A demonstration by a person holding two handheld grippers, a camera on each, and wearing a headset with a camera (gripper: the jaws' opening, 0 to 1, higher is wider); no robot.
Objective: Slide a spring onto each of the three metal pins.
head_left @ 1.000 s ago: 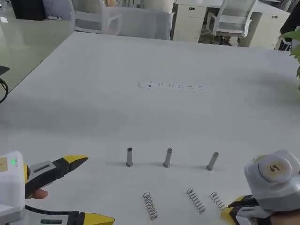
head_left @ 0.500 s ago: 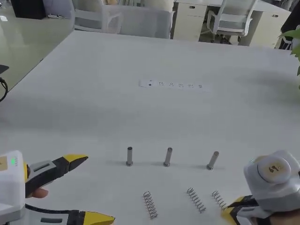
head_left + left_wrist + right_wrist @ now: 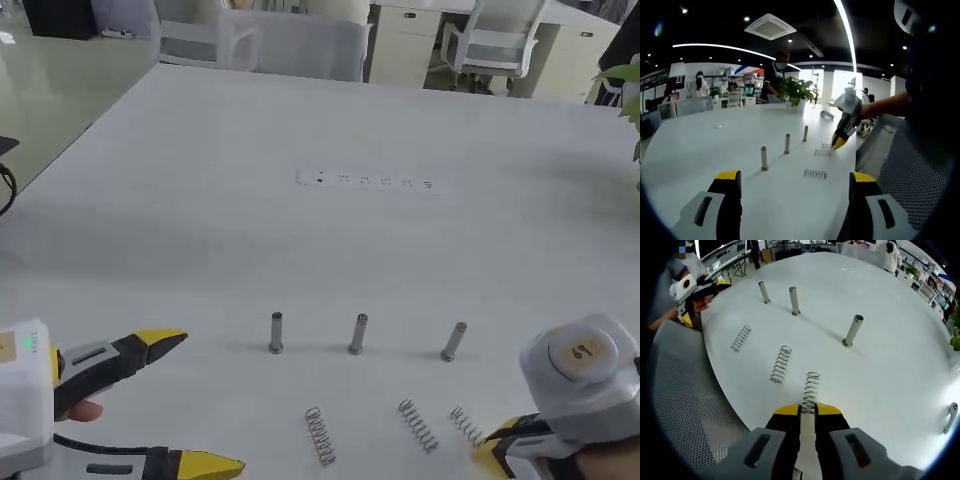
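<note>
An open-plan office with desks and chairs lies beyond a broad white table (image 3: 300,230). Near its 6 o'clock edge in the head view, three short, upright, silver metal pins stand in a row, well apart: the left pin (image 3: 276,334), the middle pin (image 3: 358,335) and the right pin (image 3: 454,342). Toward 6 o'clock of them lie three thin coiled wire springs, none on a pin: the left spring (image 3: 319,436), the middle spring (image 3: 417,425) and the right spring (image 3: 465,427).

The yellow-tipped right gripper (image 3: 807,409) has its jaws drawn nearly together on the near end of the right spring. In the right gripper view that spring runs toward 12 o'clock, with the right pin at about 1 o'clock. The coil appears to lie flat on the table. The left gripper (image 3: 210,402) hangs at 8 o'clock in the head view, jaws spread wide and holding nothing.

The hold takes only the end turns, so the spring could swivel, droop or spring free once lifted. Too hard a squeeze might flatten the end coil, which then would not pass over the pin's top. I cannot tell whether the pins are fixed, so a sideways nudge might topple one.
</note>
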